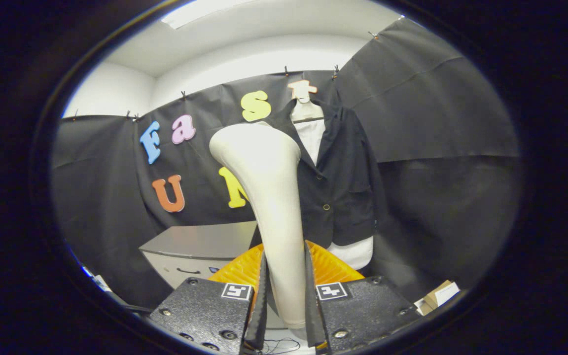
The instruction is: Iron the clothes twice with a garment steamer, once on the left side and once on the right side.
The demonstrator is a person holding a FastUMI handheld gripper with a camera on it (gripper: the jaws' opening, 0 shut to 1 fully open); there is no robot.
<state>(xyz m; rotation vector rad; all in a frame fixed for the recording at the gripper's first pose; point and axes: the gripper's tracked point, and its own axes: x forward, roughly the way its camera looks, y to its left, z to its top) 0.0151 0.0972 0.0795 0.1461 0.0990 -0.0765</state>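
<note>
Two claw (285, 296) fingers gripping smooth steamer (269, 197)

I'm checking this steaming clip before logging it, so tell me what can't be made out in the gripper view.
- Steamer: held in the tool, both fingers pressing its handle; its steam face points away, unseen.
- Jacket: hanging beyond the steamer, which covers its one side; contact between the two cannot be told.
- Orange ribbed thing: mostly hidden behind the handle and fingers.
- Grey box: its markings are too small.
</note>
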